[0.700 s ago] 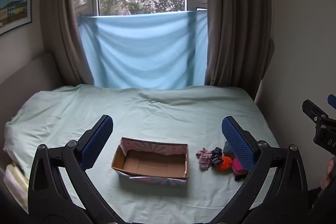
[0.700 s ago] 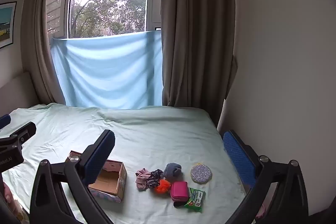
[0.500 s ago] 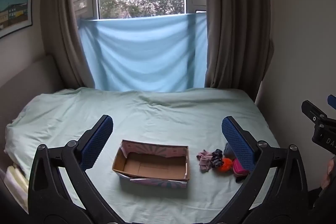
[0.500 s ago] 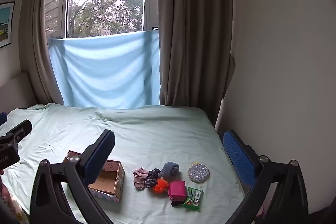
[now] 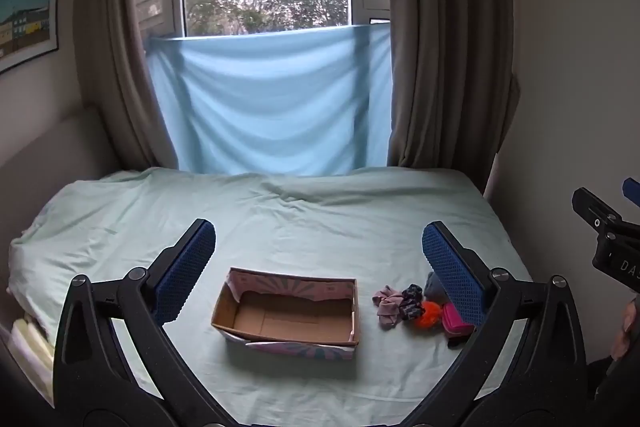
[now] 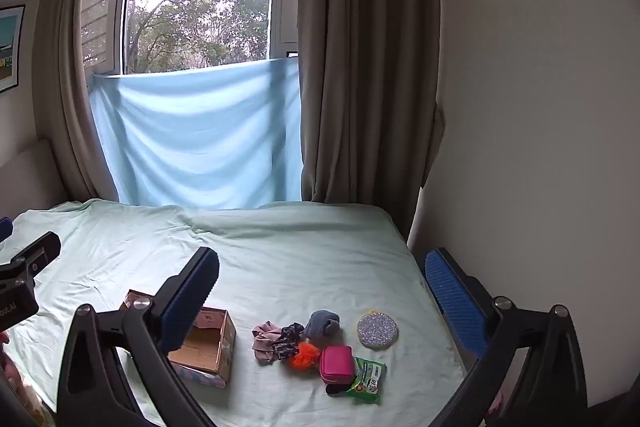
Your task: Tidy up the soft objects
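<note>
An open cardboard box with a patterned outside sits on the pale green bed sheet; it also shows in the right wrist view. To its right lies a small pile: a pink scrunchie, a dark patterned scrunchie, a blue-grey sock ball, an orange pompom, a pink pouch, a green packet and a glittery round disc. My left gripper is open and empty above the box. My right gripper is open and empty above the pile.
A blue cloth hangs over the lower window between brown curtains. A white wall runs along the bed's right edge. A framed picture hangs on the left wall. Folded pale items sit at the bed's left corner.
Both cameras have tilted slightly, so the bed and objects sit a little lower in view. Both grippers stay open. Nothing on the bed has moved.
</note>
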Demonstrator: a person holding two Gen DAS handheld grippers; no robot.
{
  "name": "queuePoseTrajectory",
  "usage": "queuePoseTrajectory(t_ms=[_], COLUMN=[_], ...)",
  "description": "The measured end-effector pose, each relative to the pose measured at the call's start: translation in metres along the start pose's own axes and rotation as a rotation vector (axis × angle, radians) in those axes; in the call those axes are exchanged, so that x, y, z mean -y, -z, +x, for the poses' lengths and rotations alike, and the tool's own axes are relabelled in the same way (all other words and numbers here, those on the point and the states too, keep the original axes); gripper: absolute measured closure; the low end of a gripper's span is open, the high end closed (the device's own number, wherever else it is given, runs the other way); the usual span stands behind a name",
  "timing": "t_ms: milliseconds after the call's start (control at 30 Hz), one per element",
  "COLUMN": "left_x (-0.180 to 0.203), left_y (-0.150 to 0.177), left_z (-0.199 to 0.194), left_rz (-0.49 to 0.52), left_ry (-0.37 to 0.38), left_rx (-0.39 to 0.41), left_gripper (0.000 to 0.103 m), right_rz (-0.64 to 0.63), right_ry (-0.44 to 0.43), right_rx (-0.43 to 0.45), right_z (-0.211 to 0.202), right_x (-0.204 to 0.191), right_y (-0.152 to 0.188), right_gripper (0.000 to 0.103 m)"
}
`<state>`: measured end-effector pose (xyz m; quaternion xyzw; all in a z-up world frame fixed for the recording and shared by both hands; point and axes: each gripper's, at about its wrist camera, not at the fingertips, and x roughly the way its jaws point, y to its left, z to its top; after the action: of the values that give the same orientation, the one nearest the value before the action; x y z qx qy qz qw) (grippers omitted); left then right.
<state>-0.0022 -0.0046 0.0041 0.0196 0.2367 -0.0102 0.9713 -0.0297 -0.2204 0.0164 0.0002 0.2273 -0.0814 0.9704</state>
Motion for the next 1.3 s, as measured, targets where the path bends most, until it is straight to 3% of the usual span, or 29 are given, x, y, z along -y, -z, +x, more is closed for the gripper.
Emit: queuePoseTrajectory(t_ms=[1300], left_x=[0.003], left_y=[-0.001], left_z=[0.010], left_rz=[0.003], left_ry=[0.019], left_rx=[-0.006], left_gripper=[0.001], right_rz=[0.014], right_ry=[0.010], right_rx=[-0.016], right_z=[0.008], right_x=[-0.004], right_y=[0.001], right_gripper=[0.000])
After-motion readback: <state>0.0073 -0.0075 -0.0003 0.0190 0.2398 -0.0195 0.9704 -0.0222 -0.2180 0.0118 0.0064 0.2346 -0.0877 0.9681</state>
